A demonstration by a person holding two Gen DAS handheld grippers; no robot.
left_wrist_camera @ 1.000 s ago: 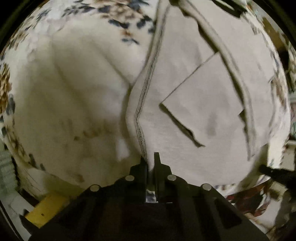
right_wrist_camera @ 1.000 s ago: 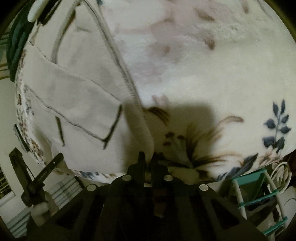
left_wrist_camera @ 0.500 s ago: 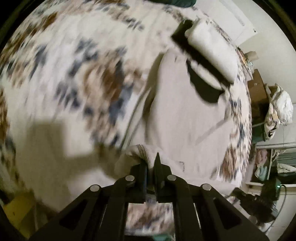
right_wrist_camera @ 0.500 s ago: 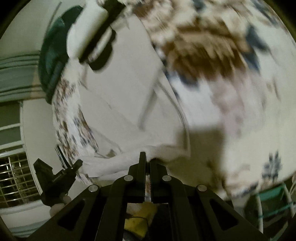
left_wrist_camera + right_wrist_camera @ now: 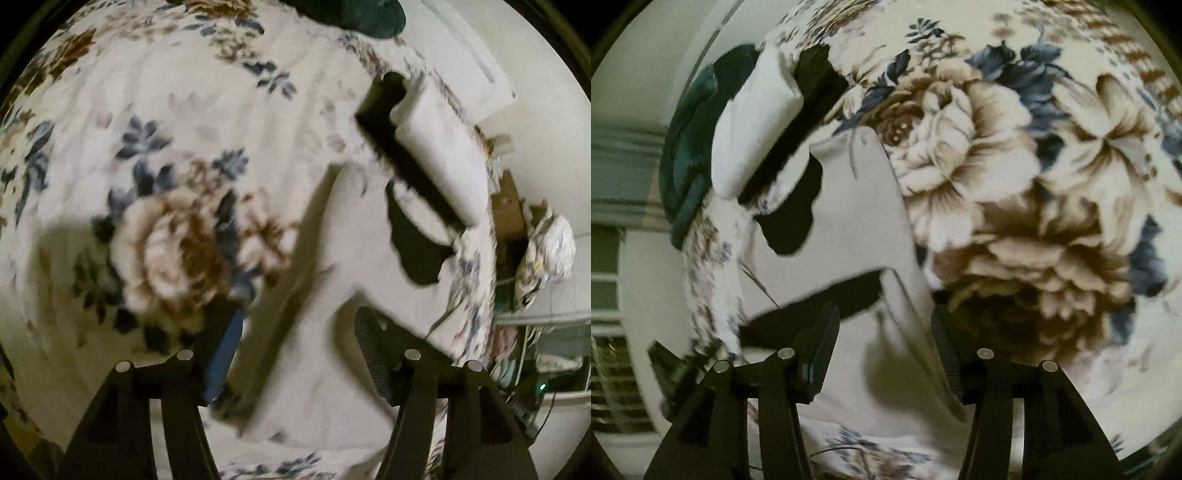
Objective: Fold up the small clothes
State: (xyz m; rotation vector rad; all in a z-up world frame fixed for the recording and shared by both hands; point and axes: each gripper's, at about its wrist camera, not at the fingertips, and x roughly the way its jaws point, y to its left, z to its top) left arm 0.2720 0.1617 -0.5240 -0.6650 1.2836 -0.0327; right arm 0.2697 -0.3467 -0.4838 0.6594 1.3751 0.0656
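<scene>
A pale beige garment lies on the floral blanket, its near part folded over onto itself. My left gripper is open right above the folded edge, fingers either side of the cloth and holding nothing. In the right wrist view the same garment lies left of centre. My right gripper is open over its near fold, empty. A black piece lies on the garment's far end.
A folded white item with a black band lies beyond the garment. A dark green cloth sits at the bed's far edge. A bundle of laundry and shelving stand off the bed.
Both grippers were shut on the garment's edge and carried it forward over itself. Now both have opened and let the cloth drop, folded, onto the bed.
</scene>
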